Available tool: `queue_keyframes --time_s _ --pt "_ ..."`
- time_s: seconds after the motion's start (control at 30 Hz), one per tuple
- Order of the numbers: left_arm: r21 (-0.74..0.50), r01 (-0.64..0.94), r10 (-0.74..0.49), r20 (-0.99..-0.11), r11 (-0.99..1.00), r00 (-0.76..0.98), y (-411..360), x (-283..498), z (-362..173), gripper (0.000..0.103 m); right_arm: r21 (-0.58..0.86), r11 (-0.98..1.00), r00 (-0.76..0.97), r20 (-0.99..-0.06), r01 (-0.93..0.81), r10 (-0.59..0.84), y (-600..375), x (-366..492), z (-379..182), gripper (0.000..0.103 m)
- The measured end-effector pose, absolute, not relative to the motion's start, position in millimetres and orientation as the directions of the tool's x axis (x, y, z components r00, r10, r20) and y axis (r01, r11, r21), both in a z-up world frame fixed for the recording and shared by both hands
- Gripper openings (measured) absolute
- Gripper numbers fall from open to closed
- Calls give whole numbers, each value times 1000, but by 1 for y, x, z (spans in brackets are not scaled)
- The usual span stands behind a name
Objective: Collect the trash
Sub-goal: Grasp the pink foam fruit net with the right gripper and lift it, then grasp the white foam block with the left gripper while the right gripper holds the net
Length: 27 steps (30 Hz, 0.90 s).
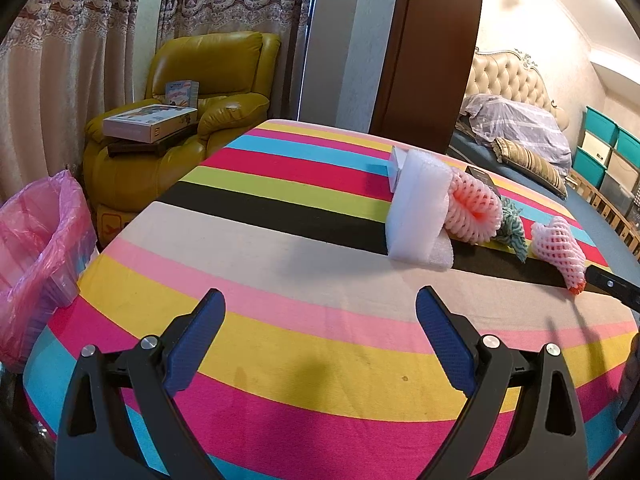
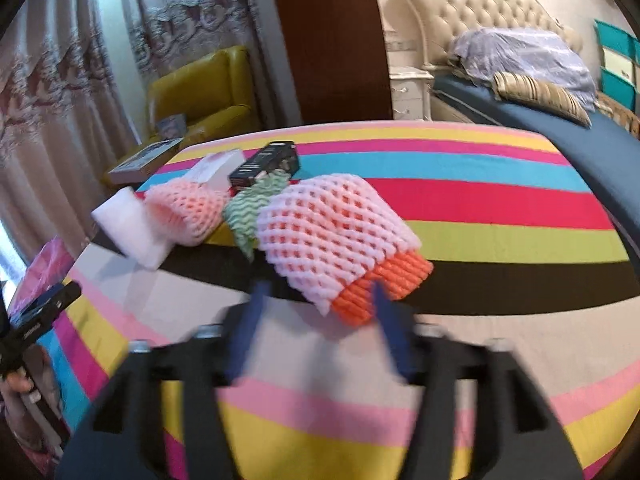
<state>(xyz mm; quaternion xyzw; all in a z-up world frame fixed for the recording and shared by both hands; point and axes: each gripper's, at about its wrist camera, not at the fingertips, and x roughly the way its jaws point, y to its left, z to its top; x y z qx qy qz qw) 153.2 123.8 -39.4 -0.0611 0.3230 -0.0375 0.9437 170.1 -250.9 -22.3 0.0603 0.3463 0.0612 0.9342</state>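
Left gripper [image 1: 320, 312] spread wide over the striped desk [image 1: 280, 320], holding nothing. Right gripper [image 2: 316, 300] spread, blurred, fingertips flanking the orange end of a pink foam net [image 2: 336, 236], not yet pinching. Second foam net [image 2: 188, 212], white foam block [image 2: 128, 224], green net [image 2: 248, 208] left of it. Pink bin bag [image 1: 36, 248] at desk's left edge.

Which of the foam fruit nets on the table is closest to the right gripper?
The white net with the orange end, right at the open right gripper. The peach-pink net and the green one lie farther back.
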Motion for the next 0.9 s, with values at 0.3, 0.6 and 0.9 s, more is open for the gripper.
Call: queue_keyframes --time_s 0.3,0.6,0.9 --pt "-129 27 -101 -615 991 782 123 155 -41 90 -169 974 716 -697 -148 -12 -211 218 -30 64" --pt "-68 93 -115 -654 993 748 103 160 -40 90 -159 985 764 -643 -70 -49 -223 217 -25 21" --pt "-12 155 -126 -646 988 753 54 189 -12 90 -4 997 805 -589 -82 64 -229 180 -14 20"
